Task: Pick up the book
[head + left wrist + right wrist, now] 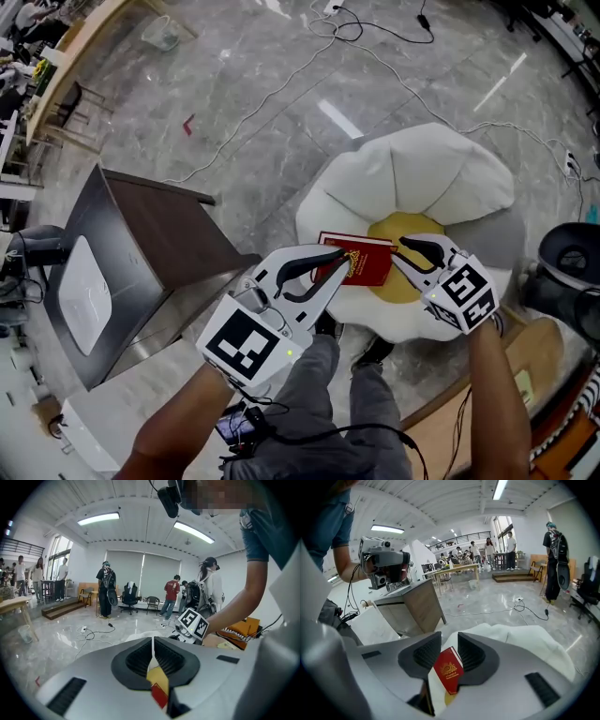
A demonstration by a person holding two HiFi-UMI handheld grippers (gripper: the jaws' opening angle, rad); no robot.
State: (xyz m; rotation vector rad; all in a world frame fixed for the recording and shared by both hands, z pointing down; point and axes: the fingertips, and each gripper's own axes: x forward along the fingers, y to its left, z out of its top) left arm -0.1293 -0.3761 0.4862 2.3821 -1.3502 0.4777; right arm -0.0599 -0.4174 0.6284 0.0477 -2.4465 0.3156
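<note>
You held both forearms angled down over the white cushion. Left gripper jaws were closed beside the red book; right gripper jaws stood slightly apart, unclamped.

white cushion | brown side table | marble floor

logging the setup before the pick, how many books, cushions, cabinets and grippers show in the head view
book: 1
flower cushion: 1
brown cabinet: 1
grippers: 2 (left gripper, right gripper)
total: 5
</note>
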